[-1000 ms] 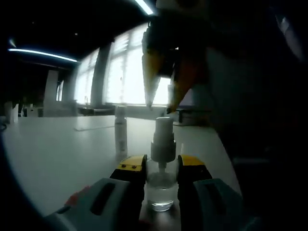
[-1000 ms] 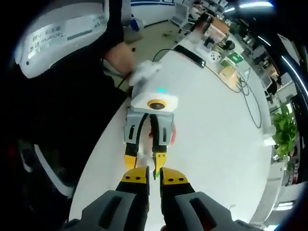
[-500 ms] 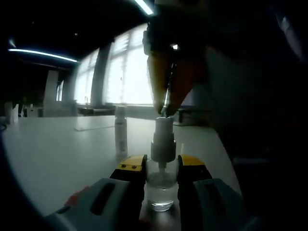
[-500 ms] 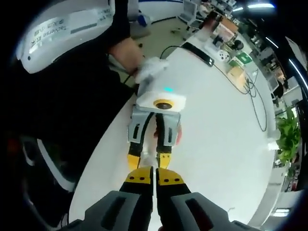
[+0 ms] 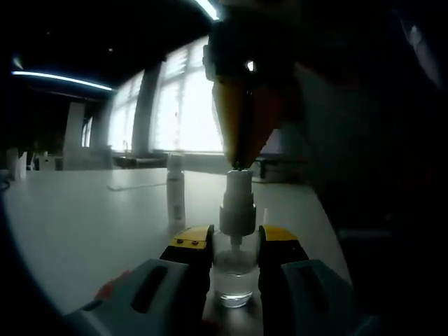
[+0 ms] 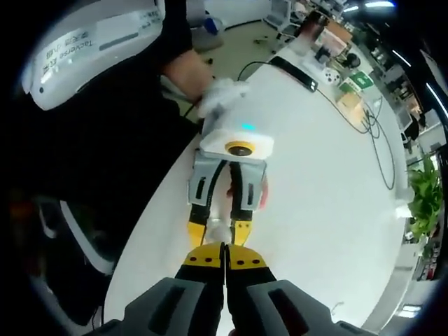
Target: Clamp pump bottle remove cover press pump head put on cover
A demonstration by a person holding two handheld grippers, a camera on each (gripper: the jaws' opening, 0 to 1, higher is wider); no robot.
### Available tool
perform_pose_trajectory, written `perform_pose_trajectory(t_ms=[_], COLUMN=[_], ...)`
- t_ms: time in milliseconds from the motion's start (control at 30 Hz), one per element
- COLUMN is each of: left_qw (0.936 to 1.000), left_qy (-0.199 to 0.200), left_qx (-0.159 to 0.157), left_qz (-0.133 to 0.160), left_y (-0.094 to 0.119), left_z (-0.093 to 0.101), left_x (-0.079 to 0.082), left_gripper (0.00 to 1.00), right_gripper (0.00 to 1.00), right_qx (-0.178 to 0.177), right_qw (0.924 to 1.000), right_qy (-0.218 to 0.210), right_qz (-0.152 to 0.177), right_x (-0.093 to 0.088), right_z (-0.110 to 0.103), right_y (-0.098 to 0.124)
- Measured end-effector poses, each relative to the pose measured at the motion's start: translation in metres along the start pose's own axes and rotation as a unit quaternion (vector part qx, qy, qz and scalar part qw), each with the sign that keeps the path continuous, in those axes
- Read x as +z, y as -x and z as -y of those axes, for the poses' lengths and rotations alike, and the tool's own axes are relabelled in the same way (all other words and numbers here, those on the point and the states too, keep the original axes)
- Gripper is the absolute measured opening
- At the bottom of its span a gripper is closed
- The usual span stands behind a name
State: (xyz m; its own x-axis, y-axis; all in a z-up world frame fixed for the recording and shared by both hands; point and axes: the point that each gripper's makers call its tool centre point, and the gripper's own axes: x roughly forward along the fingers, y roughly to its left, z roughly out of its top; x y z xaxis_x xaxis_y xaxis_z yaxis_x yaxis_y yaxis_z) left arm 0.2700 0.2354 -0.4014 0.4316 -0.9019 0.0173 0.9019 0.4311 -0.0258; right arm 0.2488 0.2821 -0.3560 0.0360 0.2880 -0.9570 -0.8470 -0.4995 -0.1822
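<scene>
The clear pump bottle (image 5: 234,269) is clamped upright on the white surface (image 5: 91,231) by the left hand-held gripper (image 5: 234,246). The right hand-held gripper (image 6: 222,253), jaws pressed together, is set on the pump head (image 5: 237,183); the cover (image 5: 176,187) is stood just beyond

Left gripper (image 5: 234,246) held level and low in the left gripper view, yellow-tipped jaws standing parallel and apart, clamped on what sits between them; seen from above in the right gripper view (image 6: 218,227), gripped from behind by a white-gloved hand (image 6: 220,95). Right gripper (image 6: 224,253) pointing straight down, jaws pressed together with no gap showing at the yellow tips, and hanging tip-down from the top of the left gripper view (image 5: 240,162). Tips probably touching what lies under them, though backlight leaves that uncertain.
</scene>
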Motion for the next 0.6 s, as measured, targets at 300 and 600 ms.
perform_pose_trajectory(t_ms=[300, 600], left_qw=[1.0000, 1.0000], left_qy=[0.000, 0.001], left_qx=[-0.001, 0.000], left_qz=[0.000, 0.000], left_y=[0.0006, 0.0005], left_z=[0.0003, -0.0005], left_x=[-0.0001, -0.0001], left_gripper=[0.16, 0.16], right_gripper=[0.00, 0.00], right_qx=[0.020, 0.025], right_qw=[0.9994, 0.9988], right_qy=[0.018, 0.021], right_qz=[-0.021, -0.035], right_x=[-0.0012, 0.0008], right_z=[-0.0023, -0.0001], right_y=[-0.0011, -0.0030])
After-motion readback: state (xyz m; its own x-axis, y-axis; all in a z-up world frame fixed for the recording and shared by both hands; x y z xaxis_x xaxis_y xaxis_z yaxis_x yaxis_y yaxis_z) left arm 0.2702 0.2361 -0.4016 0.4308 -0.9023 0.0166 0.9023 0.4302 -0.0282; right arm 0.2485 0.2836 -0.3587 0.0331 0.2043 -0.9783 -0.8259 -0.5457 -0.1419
